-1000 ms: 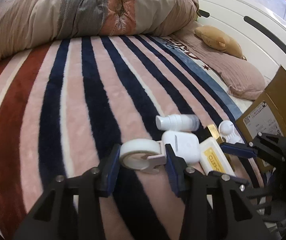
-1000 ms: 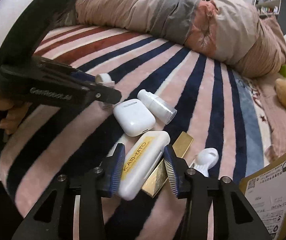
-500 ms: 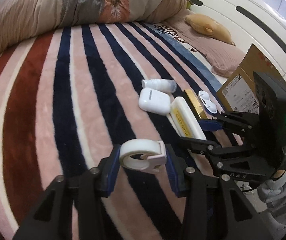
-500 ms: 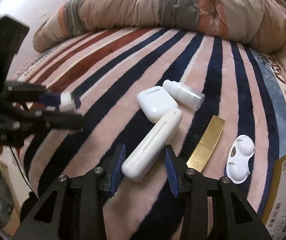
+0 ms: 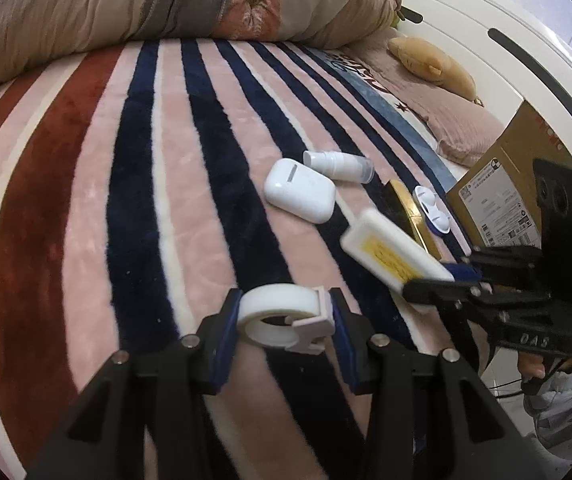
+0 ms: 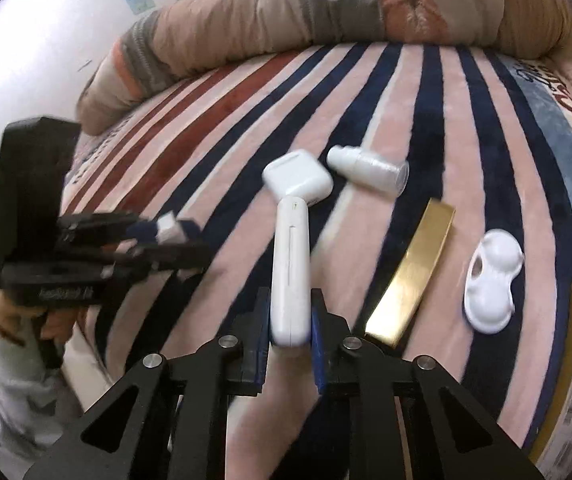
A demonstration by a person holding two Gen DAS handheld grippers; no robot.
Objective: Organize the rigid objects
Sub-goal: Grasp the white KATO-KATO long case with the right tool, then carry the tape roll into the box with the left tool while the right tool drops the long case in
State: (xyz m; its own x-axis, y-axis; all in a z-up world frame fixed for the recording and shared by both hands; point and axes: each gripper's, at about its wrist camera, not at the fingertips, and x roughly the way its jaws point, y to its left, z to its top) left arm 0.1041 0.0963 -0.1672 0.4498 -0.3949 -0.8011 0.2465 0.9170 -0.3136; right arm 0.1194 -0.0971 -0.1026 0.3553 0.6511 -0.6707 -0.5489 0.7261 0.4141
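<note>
My left gripper [image 5: 286, 322] is shut on a white tape dispenser ring [image 5: 282, 312], held above the striped blanket. My right gripper [image 6: 289, 330] is shut on a long white case [image 6: 290, 264] with a yellow label, lifted off the blanket; it shows in the left wrist view [image 5: 393, 258]. On the blanket lie a white earbud case [image 6: 297, 176], a small white bottle [image 6: 367, 170], a gold bar [image 6: 411, 276] and a white two-cup holder [image 6: 491, 284].
A rolled duvet [image 5: 166, 0] lies along the far side of the bed. A cardboard box [image 5: 501, 184] stands at the right by a pink pillow [image 5: 445, 112] with a plush toy [image 5: 433, 64]. The striped blanket [image 5: 86, 200] stretches left.
My right gripper closed on the long white case, lifted it and turned it on edge. My left gripper drew back from the cluster with the tape ring still held.
</note>
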